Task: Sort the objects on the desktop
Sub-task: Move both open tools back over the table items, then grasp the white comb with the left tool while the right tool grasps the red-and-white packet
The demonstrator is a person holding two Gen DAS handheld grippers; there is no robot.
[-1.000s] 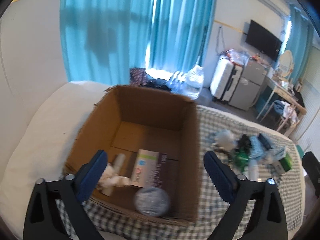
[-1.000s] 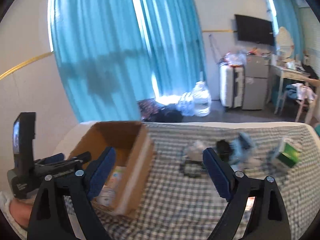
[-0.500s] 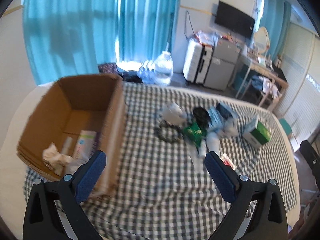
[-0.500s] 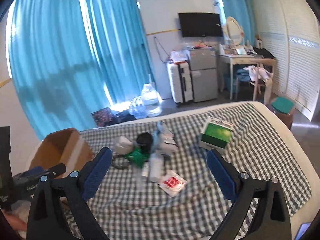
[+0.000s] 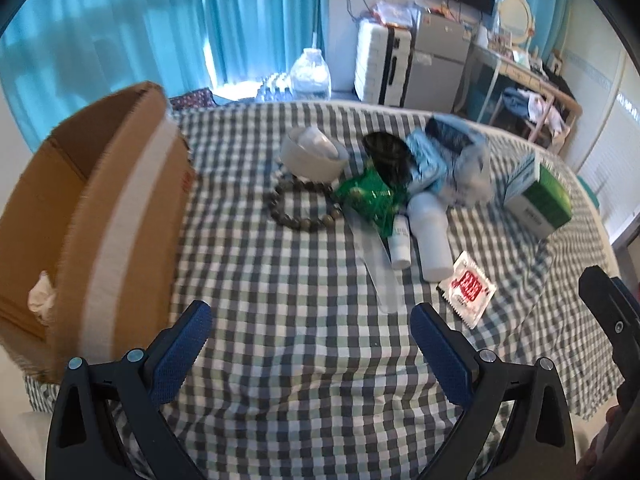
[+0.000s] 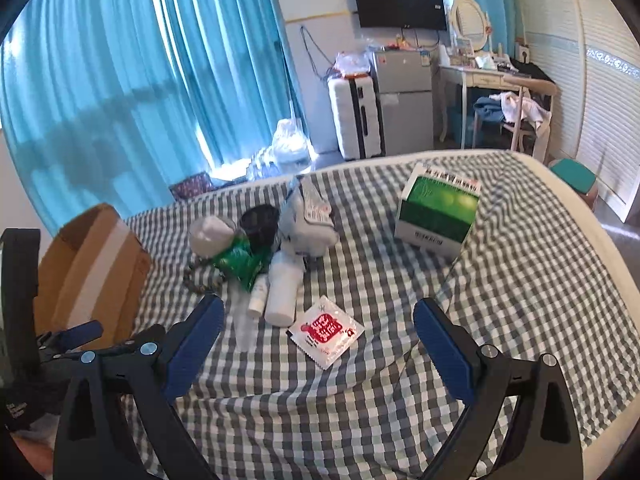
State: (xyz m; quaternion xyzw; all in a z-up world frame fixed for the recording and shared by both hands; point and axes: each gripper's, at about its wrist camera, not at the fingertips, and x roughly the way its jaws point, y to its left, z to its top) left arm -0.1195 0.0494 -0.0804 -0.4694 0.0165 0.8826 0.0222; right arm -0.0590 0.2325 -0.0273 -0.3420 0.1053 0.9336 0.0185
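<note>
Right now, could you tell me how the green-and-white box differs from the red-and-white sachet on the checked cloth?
The green-and-white box is a bulky carton standing up off the cloth; the red-and-white sachet is thin and lies flat. The box sits apart, toward the far right; the sachet lies nearer the cameras, just beside the white bottle. The box looks clearly larger. Both rest on the checked cloth, outside the cardboard box, untouched.
</note>
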